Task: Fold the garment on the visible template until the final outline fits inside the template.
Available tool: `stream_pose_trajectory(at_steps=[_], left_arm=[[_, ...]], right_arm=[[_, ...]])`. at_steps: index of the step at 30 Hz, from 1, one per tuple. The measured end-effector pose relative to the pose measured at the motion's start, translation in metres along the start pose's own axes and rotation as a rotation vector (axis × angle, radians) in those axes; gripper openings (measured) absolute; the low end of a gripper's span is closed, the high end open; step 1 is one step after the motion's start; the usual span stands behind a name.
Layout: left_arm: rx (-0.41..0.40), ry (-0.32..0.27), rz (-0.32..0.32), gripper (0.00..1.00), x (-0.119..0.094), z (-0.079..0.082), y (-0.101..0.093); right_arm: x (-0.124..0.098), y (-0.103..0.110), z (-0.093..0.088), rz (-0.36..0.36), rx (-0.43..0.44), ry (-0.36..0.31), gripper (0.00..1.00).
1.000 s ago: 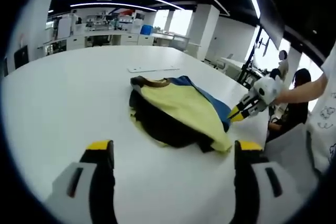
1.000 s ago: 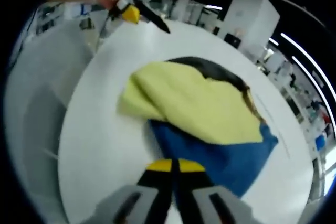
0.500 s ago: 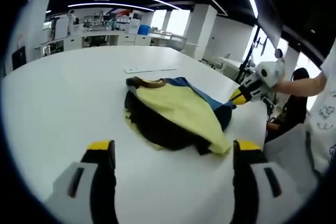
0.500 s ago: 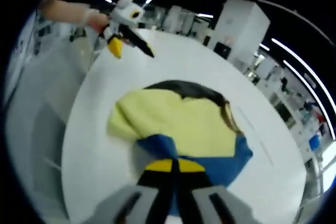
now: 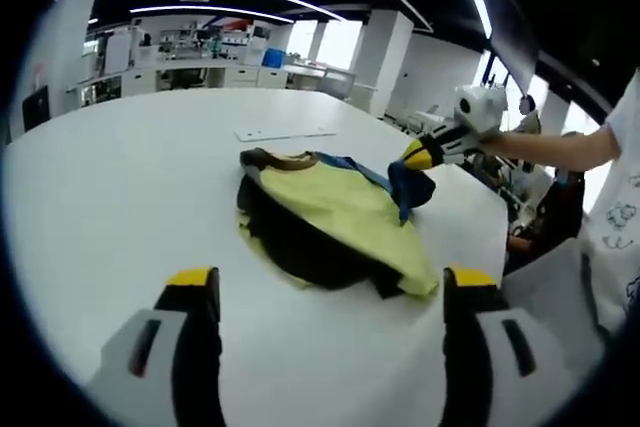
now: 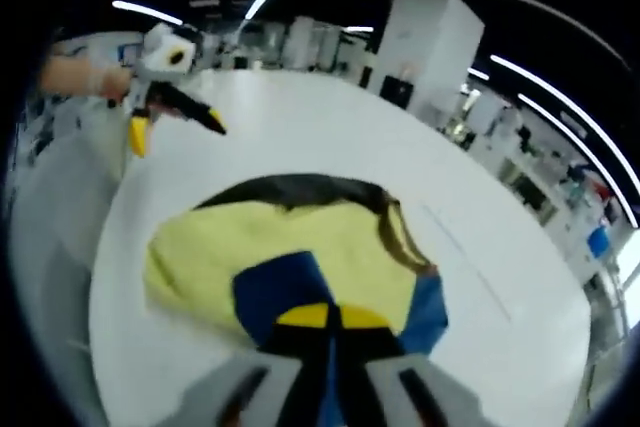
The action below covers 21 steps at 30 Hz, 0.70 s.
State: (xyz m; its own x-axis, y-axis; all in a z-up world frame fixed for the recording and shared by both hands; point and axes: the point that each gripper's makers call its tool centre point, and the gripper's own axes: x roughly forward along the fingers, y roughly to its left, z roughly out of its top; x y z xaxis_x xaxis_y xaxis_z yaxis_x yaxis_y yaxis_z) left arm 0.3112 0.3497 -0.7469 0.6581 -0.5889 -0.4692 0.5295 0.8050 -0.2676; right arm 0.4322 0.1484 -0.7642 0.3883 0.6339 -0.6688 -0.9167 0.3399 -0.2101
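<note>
On white table at centre, yellow-blue garment, right gripper at 2 o'clock clenched on its blue flap, lifted, left gripper jaws spread, hovering clear

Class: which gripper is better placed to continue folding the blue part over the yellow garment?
Right. The right gripper is shut on the blue fabric flap, lifted above the yellow garment; the left gripper is open, apart from it.

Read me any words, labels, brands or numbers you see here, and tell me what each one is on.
None can be read.
Garment: no print or label shows.
Flat white strip on the table: blank as far as can be told.
Far shelves: too small and blurred to read.
</note>
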Motion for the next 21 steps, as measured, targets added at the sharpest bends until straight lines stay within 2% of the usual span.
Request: stream_pose_trajectory(at_steps=[5, 13, 21], left_arm=[[-0.008, -0.004, 0.007, 0.89, -0.002, 0.000, 0.003], [-0.019, -0.004, 0.012, 0.89, -0.001, -0.003, 0.006], [-0.017, 0.000, 0.007, 0.89, 0.000, -0.005, 0.005]], right_arm=[[0.018, -0.009, -0.010, 0.009, 0.002, 0.057, 0.00], [0.037, -0.010, -0.032, 0.013, 0.009, 0.133, 0.00], [0.035, -0.010, -0.031, 0.017, 0.031, 0.137, 0.00]])
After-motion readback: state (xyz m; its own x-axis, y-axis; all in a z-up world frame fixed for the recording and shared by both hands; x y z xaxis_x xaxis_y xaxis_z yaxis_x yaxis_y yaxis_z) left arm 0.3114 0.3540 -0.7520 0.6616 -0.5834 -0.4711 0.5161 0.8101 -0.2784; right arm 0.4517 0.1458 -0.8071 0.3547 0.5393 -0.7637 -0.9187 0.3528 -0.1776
